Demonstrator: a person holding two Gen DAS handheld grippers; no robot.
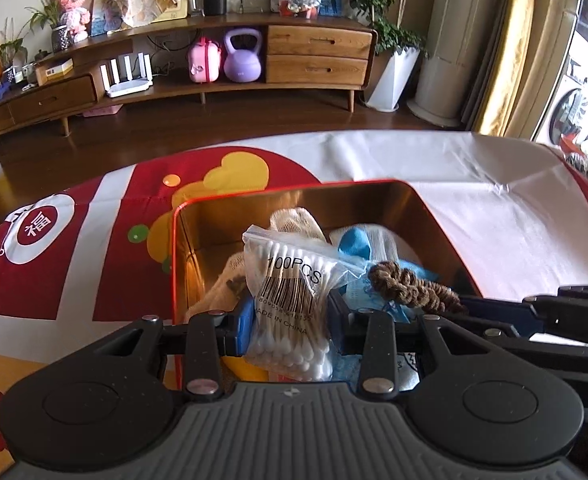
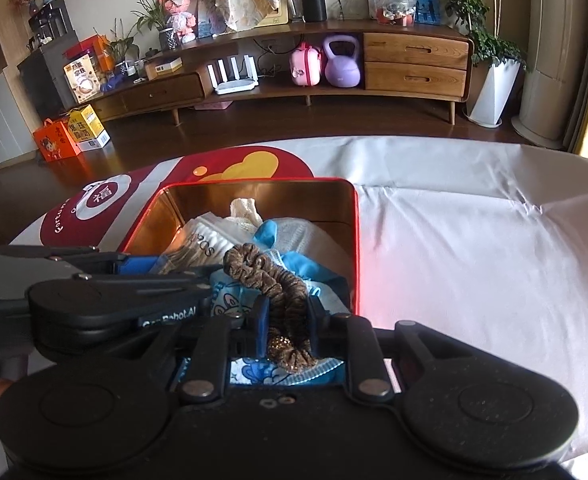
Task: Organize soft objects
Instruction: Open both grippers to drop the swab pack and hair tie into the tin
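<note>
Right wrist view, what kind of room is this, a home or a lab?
Most likely a home living room. A long wooden media cabinet stands along the far wall with a router and a purple kettlebell on its shelf, potted plants beside it, and a wood floor.

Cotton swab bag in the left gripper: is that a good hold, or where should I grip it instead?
Keep it. The left gripper clamps the cotton swab bag across its narrow middle, from the near side of the red tin. The swabs lie lengthwise between the fingers, so the bundle likely resists the squeeze. Avoid the loose zip-top end, which would probably slip.
</note>
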